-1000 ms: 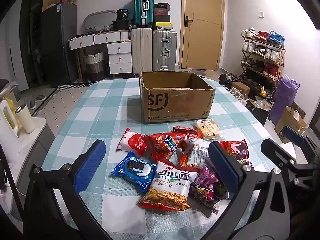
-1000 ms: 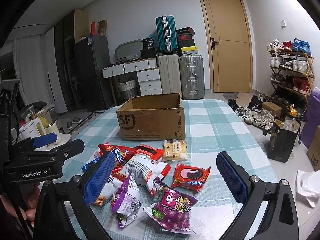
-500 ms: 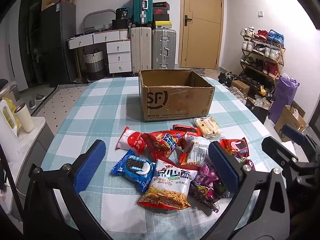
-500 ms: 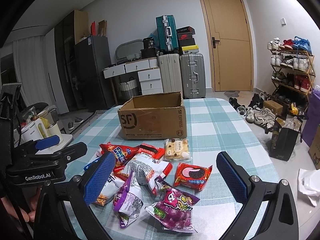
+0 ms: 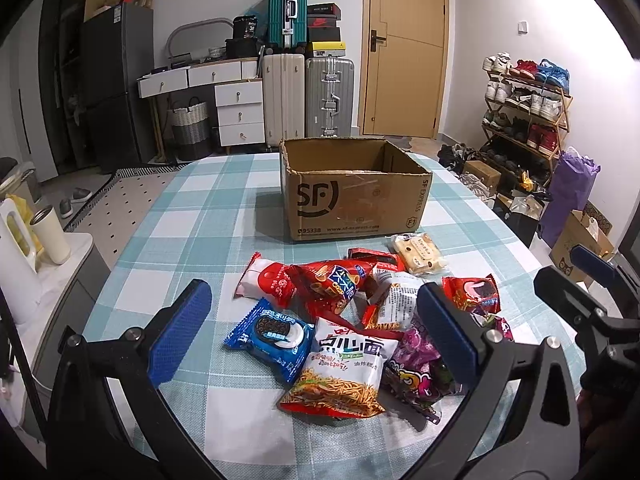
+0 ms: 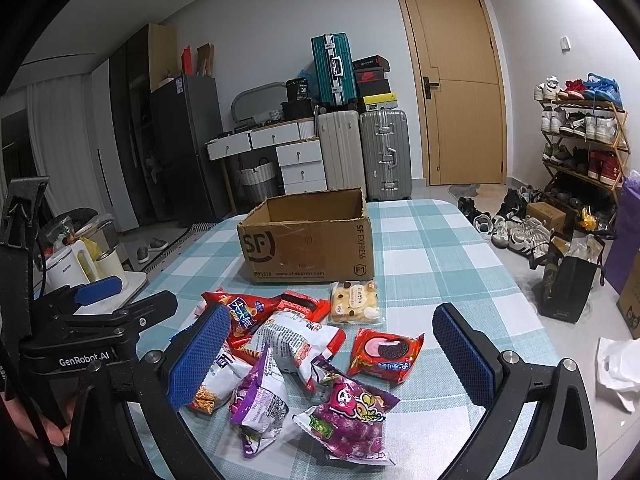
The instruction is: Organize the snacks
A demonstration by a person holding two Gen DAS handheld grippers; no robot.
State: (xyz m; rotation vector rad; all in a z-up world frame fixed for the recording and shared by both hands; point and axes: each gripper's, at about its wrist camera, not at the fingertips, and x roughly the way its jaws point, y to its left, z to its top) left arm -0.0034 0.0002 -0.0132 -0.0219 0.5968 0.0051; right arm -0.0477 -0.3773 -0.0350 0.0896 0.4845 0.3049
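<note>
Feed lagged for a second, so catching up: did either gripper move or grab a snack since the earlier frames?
Nothing grabbed. Both the left gripper and right gripper stay open and empty above the snack pile; only a slight camera drift toward the cardboard box. The packets lie as before, and none can be seen in the box.
</note>
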